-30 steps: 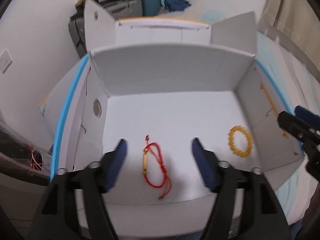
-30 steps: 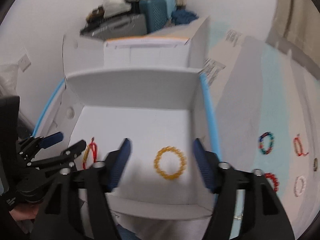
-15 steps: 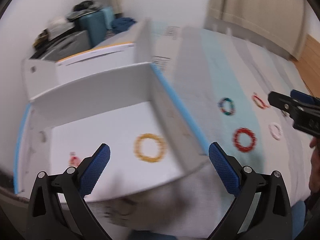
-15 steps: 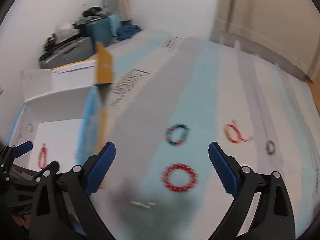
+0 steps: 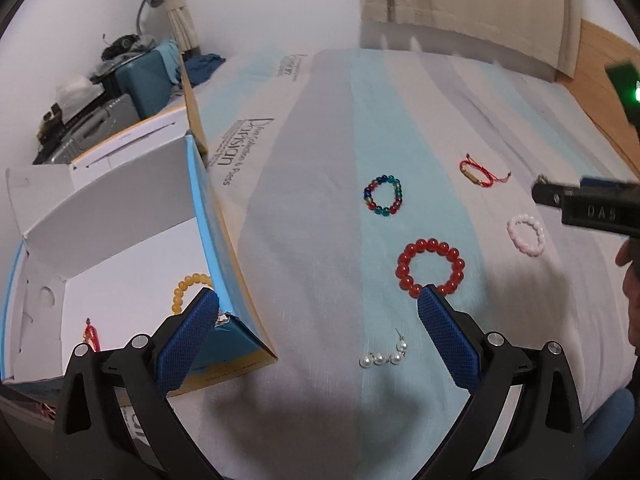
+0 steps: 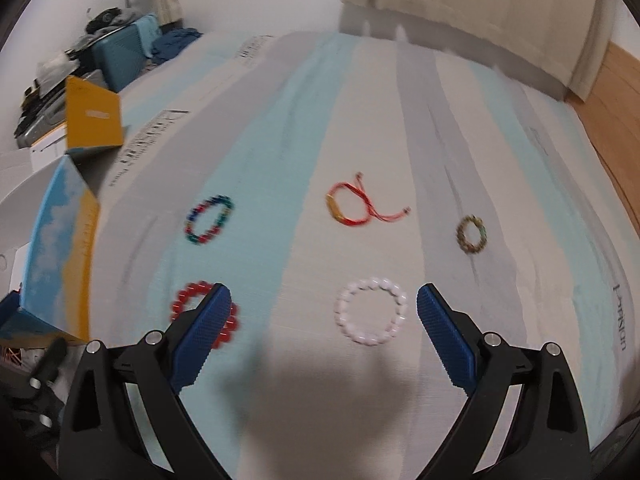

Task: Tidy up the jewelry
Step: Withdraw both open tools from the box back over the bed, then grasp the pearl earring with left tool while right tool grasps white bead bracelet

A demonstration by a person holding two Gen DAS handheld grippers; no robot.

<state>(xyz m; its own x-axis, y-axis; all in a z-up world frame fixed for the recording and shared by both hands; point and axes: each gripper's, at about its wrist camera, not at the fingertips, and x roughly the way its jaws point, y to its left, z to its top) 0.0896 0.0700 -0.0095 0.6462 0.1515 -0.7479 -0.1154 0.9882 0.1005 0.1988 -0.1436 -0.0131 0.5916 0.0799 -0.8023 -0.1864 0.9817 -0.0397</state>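
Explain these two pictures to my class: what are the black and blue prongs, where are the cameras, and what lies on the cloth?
A person holds a pair of tongs in each hand, each carrying a forward-looking camera. The left tongs and the right tongs have just been opening and hold nothing. On the striped cloth lie a red bead bracelet, a multicoloured bracelet, a pale pink bracelet, a red cord bracelet, a small brown-green bracelet and a pearl earring. The white box contains a yellow bracelet.

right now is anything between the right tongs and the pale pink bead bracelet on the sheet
Nothing visible. The right tongs stand open and empty, and the pale pink bracelet lies alone on bare sheet just ahead of the gap; the red bead bracelet sits off to the side.
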